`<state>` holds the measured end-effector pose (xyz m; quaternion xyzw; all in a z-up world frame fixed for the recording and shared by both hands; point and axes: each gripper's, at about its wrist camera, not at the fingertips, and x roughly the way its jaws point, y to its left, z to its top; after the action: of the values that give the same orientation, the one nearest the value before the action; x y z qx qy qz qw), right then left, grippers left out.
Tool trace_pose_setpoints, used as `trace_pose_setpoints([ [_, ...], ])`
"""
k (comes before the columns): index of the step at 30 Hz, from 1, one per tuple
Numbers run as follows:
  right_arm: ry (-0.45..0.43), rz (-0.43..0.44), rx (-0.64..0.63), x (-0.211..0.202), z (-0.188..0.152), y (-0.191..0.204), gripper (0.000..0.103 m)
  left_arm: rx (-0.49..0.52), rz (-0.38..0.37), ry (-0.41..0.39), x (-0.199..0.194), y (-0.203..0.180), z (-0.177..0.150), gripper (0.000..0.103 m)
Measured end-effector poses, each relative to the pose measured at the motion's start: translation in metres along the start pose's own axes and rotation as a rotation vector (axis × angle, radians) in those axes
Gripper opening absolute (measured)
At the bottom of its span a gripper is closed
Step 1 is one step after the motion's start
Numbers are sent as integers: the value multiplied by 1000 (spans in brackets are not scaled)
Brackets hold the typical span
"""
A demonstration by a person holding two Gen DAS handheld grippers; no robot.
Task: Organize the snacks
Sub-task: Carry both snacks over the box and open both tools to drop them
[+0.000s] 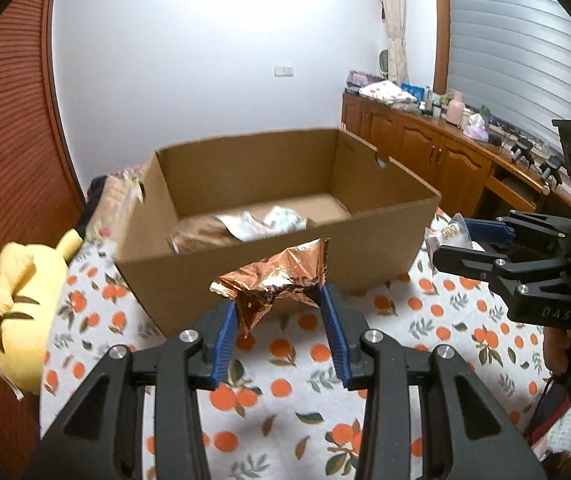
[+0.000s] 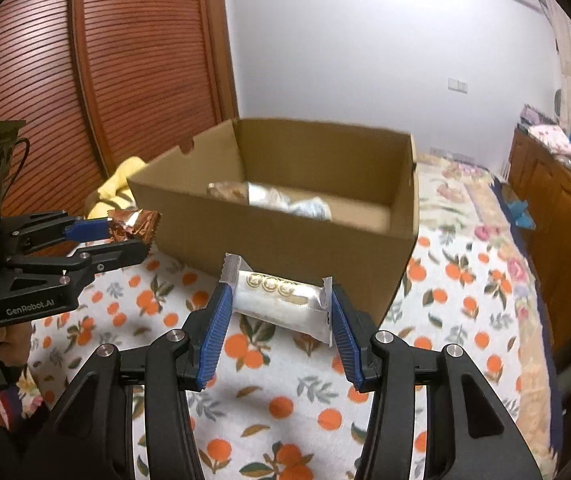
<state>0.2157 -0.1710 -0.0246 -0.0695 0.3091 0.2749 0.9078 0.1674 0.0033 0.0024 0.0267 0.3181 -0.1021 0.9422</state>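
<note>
My left gripper [image 1: 279, 304] is shut on a crumpled copper foil snack packet [image 1: 277, 280], held in the air just in front of the open cardboard box [image 1: 365, 236]. From the right wrist view the same packet [image 2: 133, 222] shows at the left gripper's [image 2: 141, 232] tips, left of the box [image 2: 285, 240]. My right gripper [image 2: 279, 300] is shut on a white wrapped snack bar [image 2: 281, 304] with gold circles, crosswise between the blue pads, also short of the box front. The right gripper [image 1: 451, 242] with its bar [image 1: 445, 234] appears at right in the left wrist view. Several wrapped snacks [image 1: 253, 226] lie inside the box.
The box stands on an orange-print cloth [image 1: 285, 392] over a bed. A yellow plush toy [image 1: 25, 296] lies left of the box. A wooden sideboard [image 1: 437, 148] with bottles runs along the right wall. A slatted wooden door [image 2: 85, 80] stands behind left.
</note>
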Motion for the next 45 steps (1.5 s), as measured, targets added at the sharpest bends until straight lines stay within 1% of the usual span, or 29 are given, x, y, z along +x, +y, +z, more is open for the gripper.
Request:
trace_pose_setpoints([
  [5, -31, 0, -16, 0, 20, -2, 50, 5, 22, -32, -2, 11, 18, 39],
  [10, -48, 2, -34, 5, 39, -3, 50, 1, 38, -47, 4, 22, 32, 40],
  [21, -54, 23, -53, 36, 69, -6, 50, -10, 68, -33, 33, 47, 50, 40],
  [36, -18, 45, -39, 82, 86, -15, 50, -24, 84, 1, 75, 67, 62, 41],
  [40, -6, 57, -37, 91, 90, -16, 50, -23, 93, 2, 81, 69, 65, 44],
  [45, 11, 72, -48, 102, 92, -12, 52, -33, 98, -1, 84, 72, 65, 51],
])
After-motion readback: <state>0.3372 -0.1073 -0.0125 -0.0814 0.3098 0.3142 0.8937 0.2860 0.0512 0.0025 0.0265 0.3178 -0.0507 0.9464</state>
